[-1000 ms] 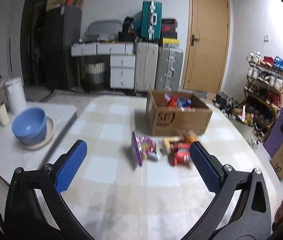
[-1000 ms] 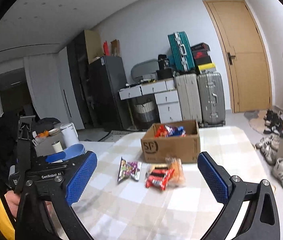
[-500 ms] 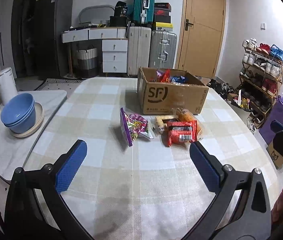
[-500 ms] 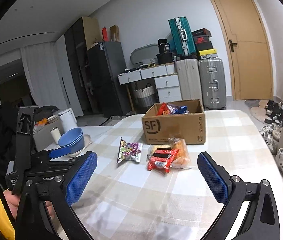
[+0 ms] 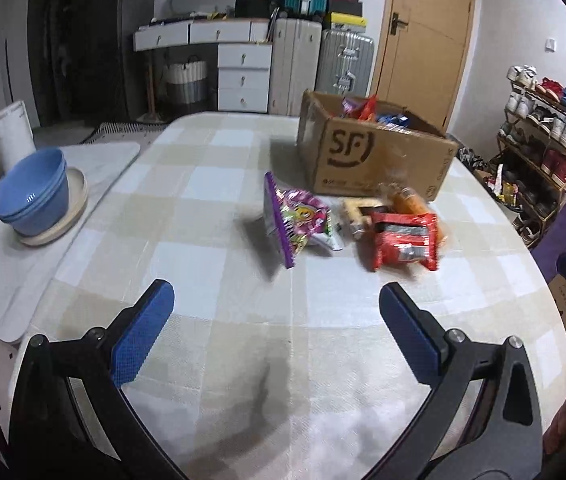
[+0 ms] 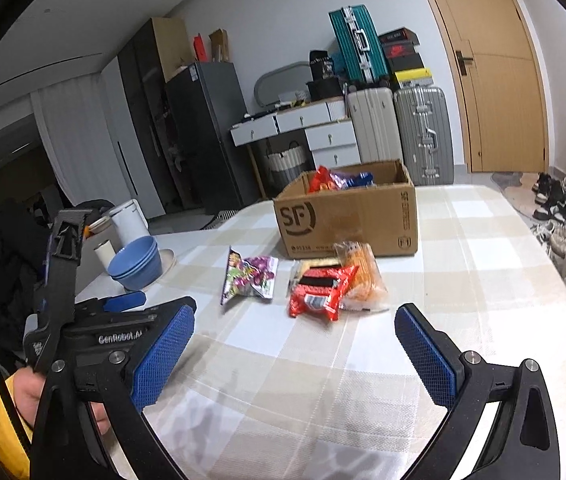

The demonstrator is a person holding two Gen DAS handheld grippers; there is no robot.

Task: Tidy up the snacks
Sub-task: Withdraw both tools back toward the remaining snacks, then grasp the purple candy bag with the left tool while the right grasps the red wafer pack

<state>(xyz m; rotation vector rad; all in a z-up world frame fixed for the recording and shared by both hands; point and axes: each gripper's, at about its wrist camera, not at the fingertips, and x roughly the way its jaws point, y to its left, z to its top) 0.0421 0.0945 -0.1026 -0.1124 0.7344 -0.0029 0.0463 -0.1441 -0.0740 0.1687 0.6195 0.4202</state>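
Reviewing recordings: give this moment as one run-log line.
left gripper: open, empty | right gripper: open, empty | snack packets: on table | cardboard box: partly filled

Snack pile (image 5: 399,224) motion-blurred, labels unreadable

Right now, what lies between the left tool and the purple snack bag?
Only bare checked tablecloth lies between the left tool and the purple snack bag, per the left wrist view.

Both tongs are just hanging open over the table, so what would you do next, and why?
Probably ease the right tongs forward and down onto the red packet. It lies loose on the table nearest them, outside the cardboard box that already holds snacks, and both tongs are open and empty.
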